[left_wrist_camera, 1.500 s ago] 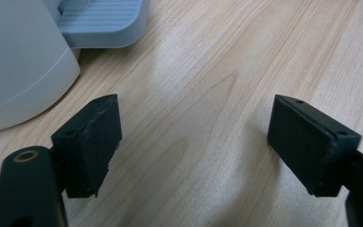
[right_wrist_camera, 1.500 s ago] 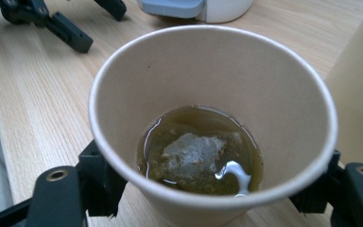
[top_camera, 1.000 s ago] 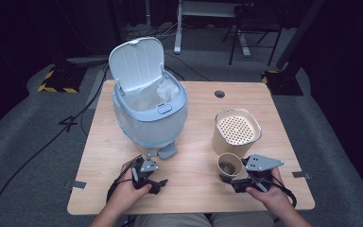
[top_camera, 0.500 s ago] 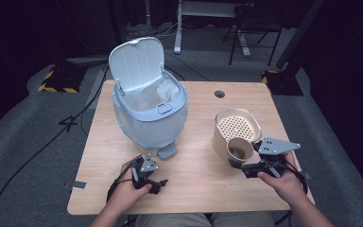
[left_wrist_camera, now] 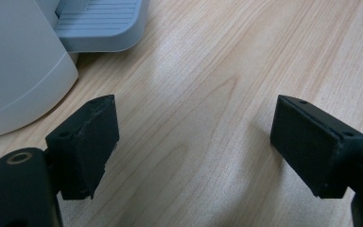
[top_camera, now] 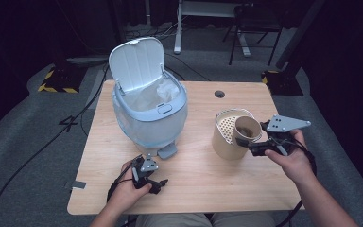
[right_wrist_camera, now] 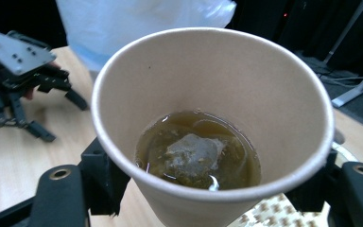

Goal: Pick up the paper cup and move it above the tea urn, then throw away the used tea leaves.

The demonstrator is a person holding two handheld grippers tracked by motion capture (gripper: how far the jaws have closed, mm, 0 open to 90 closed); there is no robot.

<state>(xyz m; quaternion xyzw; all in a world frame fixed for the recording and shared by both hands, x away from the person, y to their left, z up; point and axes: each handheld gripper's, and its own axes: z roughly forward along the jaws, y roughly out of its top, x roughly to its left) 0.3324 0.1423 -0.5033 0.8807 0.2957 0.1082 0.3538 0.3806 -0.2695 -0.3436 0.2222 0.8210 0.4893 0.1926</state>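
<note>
The right gripper (top_camera: pixel 246 144) has the paper cup (top_camera: pixel 246 127) clamped between its jaws, lifted clear of the table (top_camera: pixel 198 198) and hanging just over the near-right rim of the tan strainer container (top_camera: pixel 227 139). In the right gripper view the cup (right_wrist_camera: pixel 212 127) sits upright between the two black jaws, and there's brown liquid in the bottom with a soggy tea bag (right_wrist_camera: pixel 194 156) lying in it. Nothing spilled so far.

Everything turns on that cup's position over the perforated insert (top_camera: pixel 227 124). The strainer sits directly under and slightly left and far of the cup, so a tip toward the left-far side looks like the way to send the tea through the holes and catch the bag on top. The cup's axis is vertical right now; by the look of it, a roll of the right wrist is what's coming.

Over on the left, the left gripper (top_camera: pixel 152 182) rests low on the table with its jaws spread wide and nothing between them; the left gripper view shows only bare wood in the gap. It sits just near of the pale blue bin (top_camera: pixel 149 118), whose lid (top_camera: pixel 137 64) stands open. The pedal (left_wrist_camera: pixel 99 23) lies right ahead of it. The right hand is clearly the one nearer the strainer.
</note>
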